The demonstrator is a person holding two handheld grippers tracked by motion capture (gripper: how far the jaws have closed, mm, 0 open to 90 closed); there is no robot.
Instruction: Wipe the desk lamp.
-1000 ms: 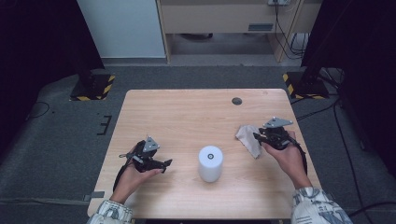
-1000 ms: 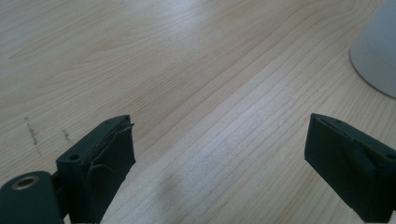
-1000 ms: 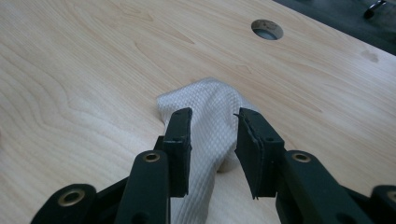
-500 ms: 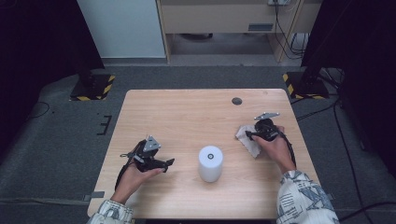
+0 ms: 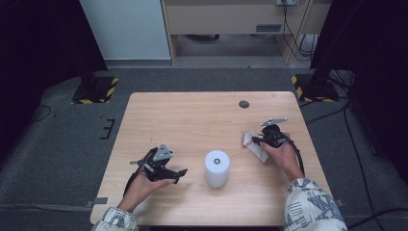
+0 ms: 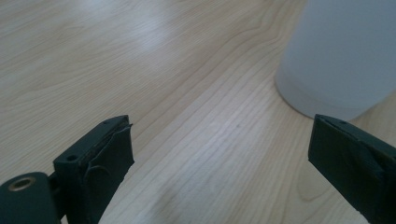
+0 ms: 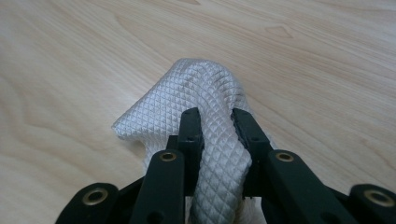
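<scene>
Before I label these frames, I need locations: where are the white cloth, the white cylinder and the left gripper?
white cloth (image 7: 187,100): right gripper view, its raised quilted fold.
white cylinder (image 5: 216,168): high view, its side wall.
left gripper (image 5: 181,173): high view, between its open fingertips.

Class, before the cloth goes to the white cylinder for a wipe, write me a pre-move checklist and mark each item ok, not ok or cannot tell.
1. Right gripper shut on the white cloth: ok.
2. Cloth held by a bunched fold between the jaws: ok.
3. Left gripper open, jaws wide apart: ok.
4. White cylinder upright on the table: ok.
5. Left gripper bracing the cylinder: not ok, it sits beside it, apart.
6. Cloth fully off the table: cannot tell.
</scene>
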